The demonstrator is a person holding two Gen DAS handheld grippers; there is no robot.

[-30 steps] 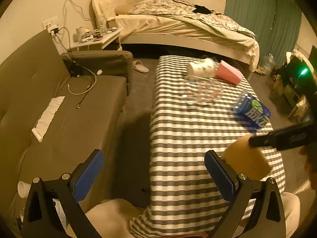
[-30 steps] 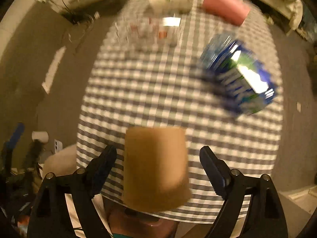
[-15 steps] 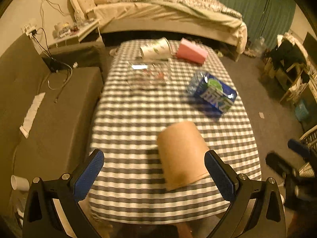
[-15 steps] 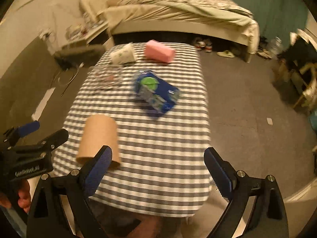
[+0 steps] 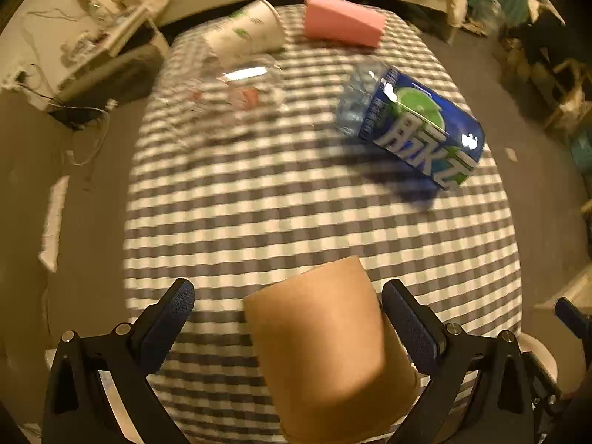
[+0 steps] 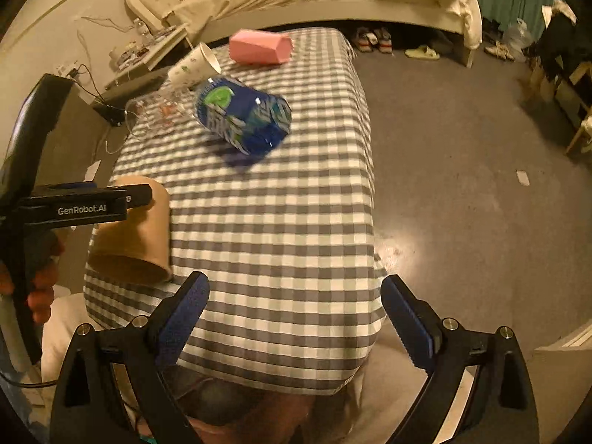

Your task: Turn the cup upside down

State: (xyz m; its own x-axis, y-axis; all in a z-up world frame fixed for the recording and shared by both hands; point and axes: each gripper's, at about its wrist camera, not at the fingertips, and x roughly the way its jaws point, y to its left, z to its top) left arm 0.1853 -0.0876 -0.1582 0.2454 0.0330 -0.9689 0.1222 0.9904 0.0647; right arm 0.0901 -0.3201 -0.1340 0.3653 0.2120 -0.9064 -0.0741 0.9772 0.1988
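Note:
A brown paper cup [image 5: 325, 355] stands upside down, wide rim on the checked tablecloth [image 5: 296, 214], near the table's front edge. My left gripper [image 5: 288, 318] is open, its blue-padded fingers on either side of the cup; the right pad is very close to the cup wall, the left pad apart. In the right wrist view the cup [image 6: 137, 240] is at the left with the left gripper's finger across it. My right gripper [image 6: 296, 310] is open and empty over the table's front right edge.
On the table lie a blue bottle pack [image 5: 418, 129], a pink box [image 5: 344, 20], a white paper cup on its side [image 5: 248, 31] and a clear glass dish [image 5: 229, 96]. A sofa is left, a bed behind, bare floor [image 6: 462, 185] right.
My left gripper has moved forward and down so its fingers flank the cup. My right gripper has drawn off to the right, away from the cup, which has stayed in place.

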